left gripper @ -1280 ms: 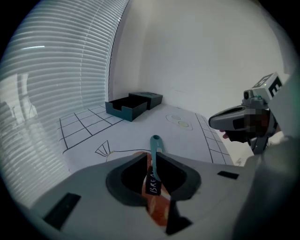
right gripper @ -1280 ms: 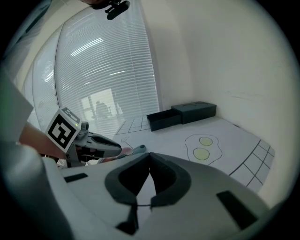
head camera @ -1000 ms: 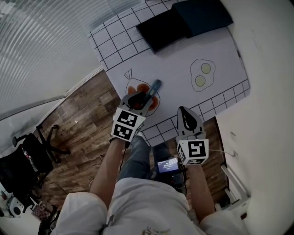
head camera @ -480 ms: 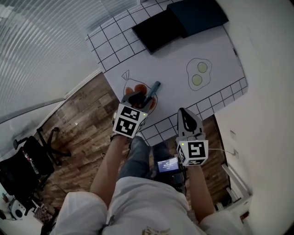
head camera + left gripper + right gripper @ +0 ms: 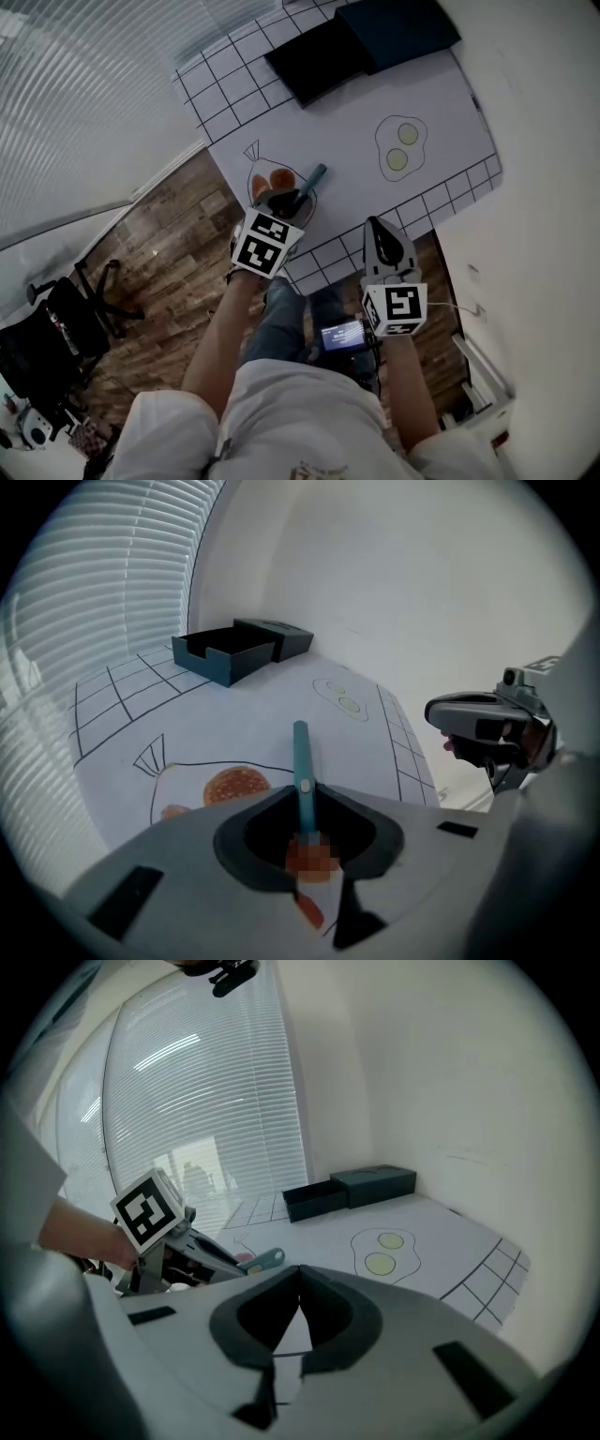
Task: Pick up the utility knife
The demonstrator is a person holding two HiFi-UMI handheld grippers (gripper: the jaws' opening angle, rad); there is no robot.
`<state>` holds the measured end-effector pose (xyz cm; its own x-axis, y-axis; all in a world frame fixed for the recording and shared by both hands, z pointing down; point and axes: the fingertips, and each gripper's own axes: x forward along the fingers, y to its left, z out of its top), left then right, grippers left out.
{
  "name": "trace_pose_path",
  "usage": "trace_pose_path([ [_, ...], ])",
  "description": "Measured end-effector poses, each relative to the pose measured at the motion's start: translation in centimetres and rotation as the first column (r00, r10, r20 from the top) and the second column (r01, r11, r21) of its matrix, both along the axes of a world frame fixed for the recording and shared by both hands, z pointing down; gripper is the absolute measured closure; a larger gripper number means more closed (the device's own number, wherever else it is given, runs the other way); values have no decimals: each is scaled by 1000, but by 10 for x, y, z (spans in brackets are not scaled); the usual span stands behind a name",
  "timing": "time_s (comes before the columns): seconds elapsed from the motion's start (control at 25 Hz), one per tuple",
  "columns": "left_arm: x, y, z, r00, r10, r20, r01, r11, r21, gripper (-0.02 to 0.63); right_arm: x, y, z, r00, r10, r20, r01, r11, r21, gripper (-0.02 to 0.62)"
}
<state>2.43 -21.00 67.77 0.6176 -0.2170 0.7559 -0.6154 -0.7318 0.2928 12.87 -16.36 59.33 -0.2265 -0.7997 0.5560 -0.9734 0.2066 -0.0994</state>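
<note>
The left gripper (image 5: 302, 797) has just been closing its jaws and now pinches the near end of the utility knife (image 5: 301, 752). The knife's teal handle points straight ahead from them, over the fish drawing (image 5: 225, 785) on the table (image 5: 375, 94). The right gripper (image 5: 298, 1288), jaws pressed together on nothing, hangs well apart at the table's near edge.

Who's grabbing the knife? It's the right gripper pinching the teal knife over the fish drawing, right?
Not the right one. The left gripper pinches the teal knife over the fish drawing; its jaws have just been closing with it between them, as the left gripper view shows. The right gripper is shut and empty.
</note>
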Motion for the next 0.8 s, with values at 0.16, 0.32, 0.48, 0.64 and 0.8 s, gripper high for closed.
trace_pose_path([
  [0.16,0,0,-4,999,-22,-26,22,1000,-3,532,4,0,-6,1000,0,-3,0,1000,12,589],
  [0.32,0,-2,-18,997,-43,-63,44,999,5,532,9,0,-12,1000,7,-2,-7,1000,22,589],
  [0.48,2,-6,-41,992,-58,-112,62,998,33,532,13,-4,-28,1000,22,17,-23,998,64,589],
  [0.64,3,-10,-67,982,-84,-169,99,992,78,532,18,-9,-43,1000,21,11,-22,995,96,589],
  [0.8,-2,-7,-90,979,-91,-181,114,986,124,532,21,-13,-66,1000,6,-1,-6,991,134,589],
])
